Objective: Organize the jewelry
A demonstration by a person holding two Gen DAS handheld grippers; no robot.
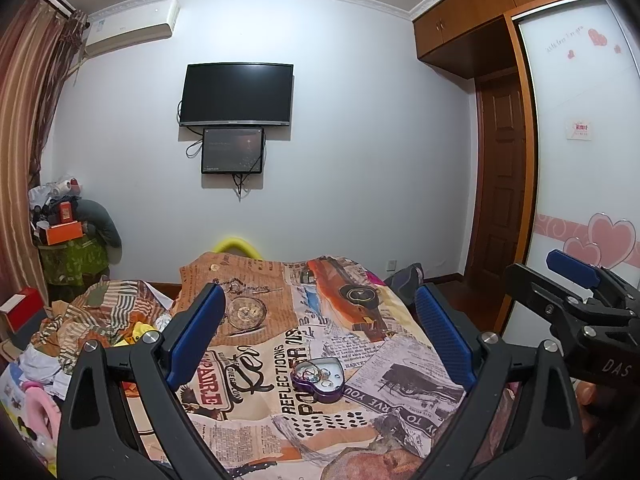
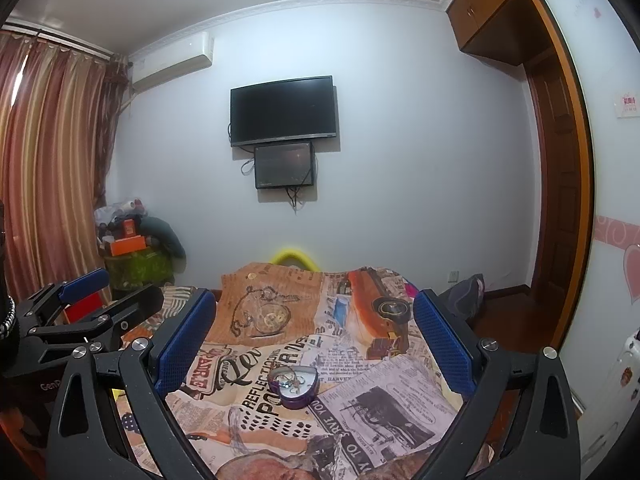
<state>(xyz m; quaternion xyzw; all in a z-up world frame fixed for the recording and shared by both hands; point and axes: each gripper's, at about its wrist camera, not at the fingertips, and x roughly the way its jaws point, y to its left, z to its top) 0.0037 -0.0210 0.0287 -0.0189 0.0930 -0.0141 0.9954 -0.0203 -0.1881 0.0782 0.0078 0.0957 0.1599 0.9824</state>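
This is a bedroom in a home. A bed [image 1: 320, 420] fills the foreground, spread with a printed newspaper-and-car patterned cover [image 2: 320, 340]. On the pale far wall hang a dark television [image 1: 237, 94] with a smaller screen [image 1: 233, 150] just below it, and an air conditioner [image 1: 132, 26] sits near the ceiling. Striped curtains [image 2: 44, 168] hang at the left. At the right stands a built-in wooden wardrobe [image 1: 472, 20] with a sliding door bearing pink heart decals [image 1: 600, 240]. Clothes and boxes pile in the left corner [image 1: 64, 224].
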